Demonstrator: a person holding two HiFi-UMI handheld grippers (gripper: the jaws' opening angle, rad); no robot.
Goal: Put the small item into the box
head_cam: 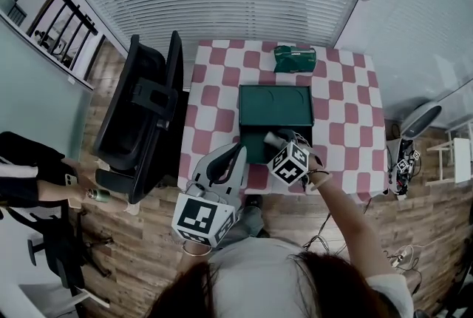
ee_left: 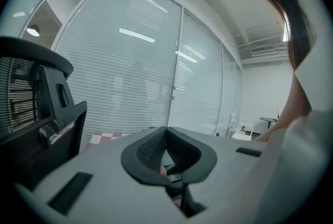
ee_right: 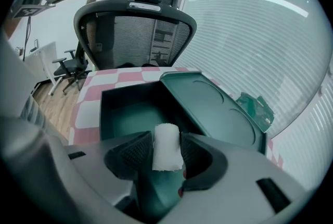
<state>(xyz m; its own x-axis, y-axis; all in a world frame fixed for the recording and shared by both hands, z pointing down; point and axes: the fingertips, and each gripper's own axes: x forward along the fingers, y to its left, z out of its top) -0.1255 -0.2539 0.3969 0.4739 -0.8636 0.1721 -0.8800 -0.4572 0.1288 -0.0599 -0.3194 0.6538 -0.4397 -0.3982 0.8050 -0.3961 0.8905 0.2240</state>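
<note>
We see the small item (ee_right: 167,147), a short white roll with a soft, fibrous surface, standing upright at the lower middle of the right gripper view. It sits between the pads of the right gripper (ee_right: 166,140), whose jaws stand wide apart on either side of it, just above the open dark green box (ee_right: 125,108). In the head view the box's lid (head_cam: 275,103) lies folded back at the frame's centre on the checked table (head_cam: 347,109), while the left gripper (ee_left: 166,131), below and left of centre, has its jaws together on nothing.
</note>
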